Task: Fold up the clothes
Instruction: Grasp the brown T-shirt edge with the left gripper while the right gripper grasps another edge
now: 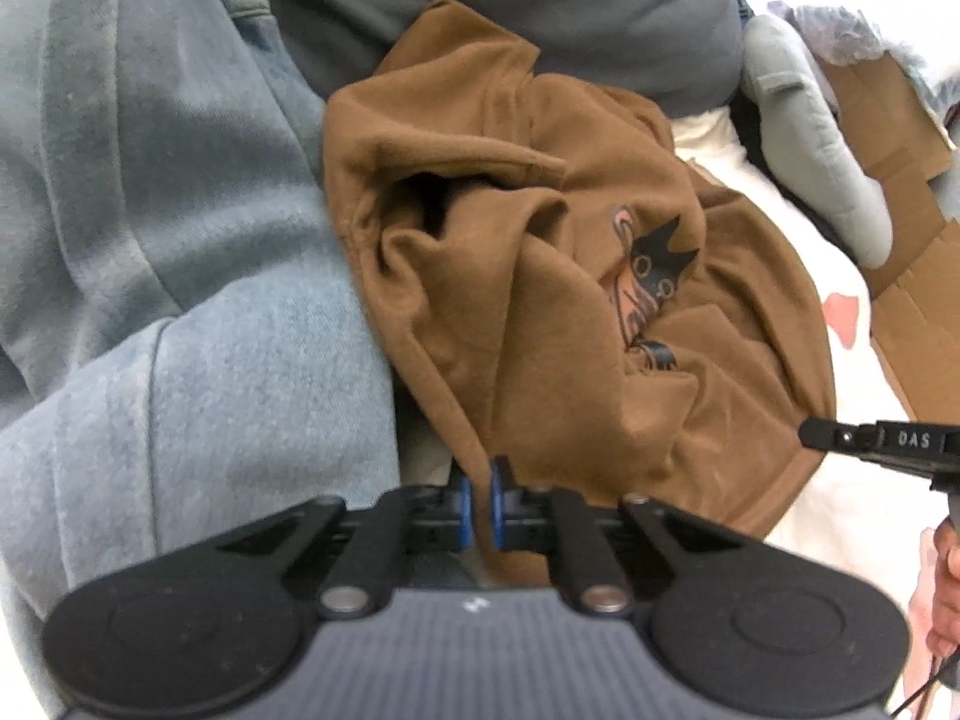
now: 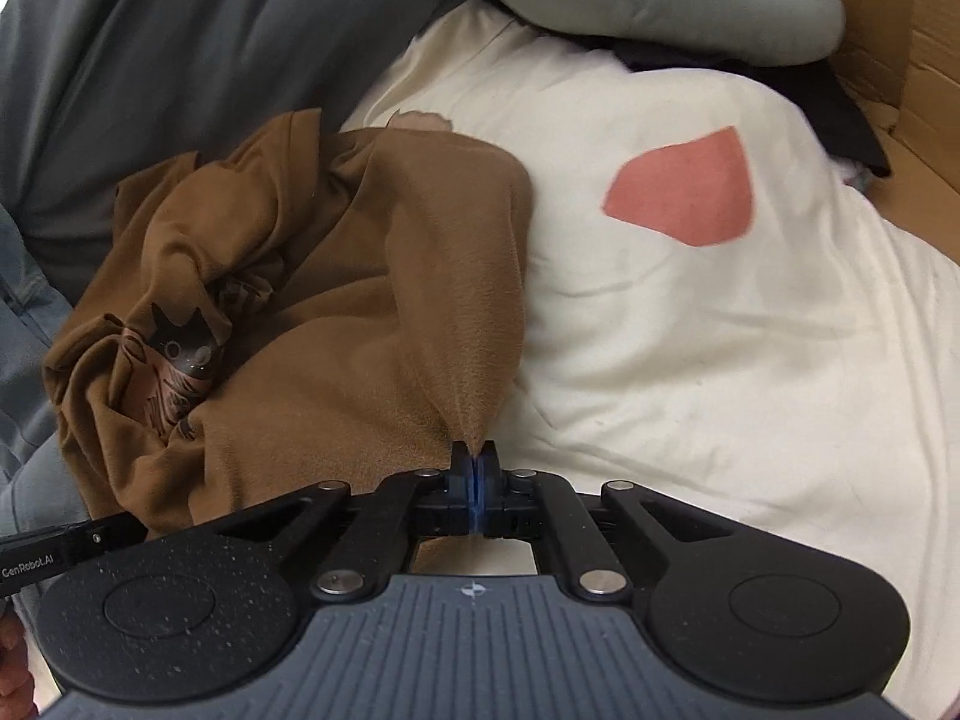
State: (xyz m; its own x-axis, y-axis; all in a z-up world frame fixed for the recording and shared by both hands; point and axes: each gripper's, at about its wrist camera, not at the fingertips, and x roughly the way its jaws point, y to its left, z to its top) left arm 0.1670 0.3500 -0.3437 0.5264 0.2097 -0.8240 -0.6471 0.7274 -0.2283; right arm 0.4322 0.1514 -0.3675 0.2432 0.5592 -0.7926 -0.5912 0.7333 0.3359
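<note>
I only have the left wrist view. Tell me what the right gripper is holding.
Observer: The right gripper is shut on an edge of the brown shirt.
Operator: Say what lies right of the shirt.
Observer: A cream blanket with a large pink patch.
Operator: Report what is beyond that patch.
Observer: A grey-green cushion, with a dark cloth under its edge.
</note>
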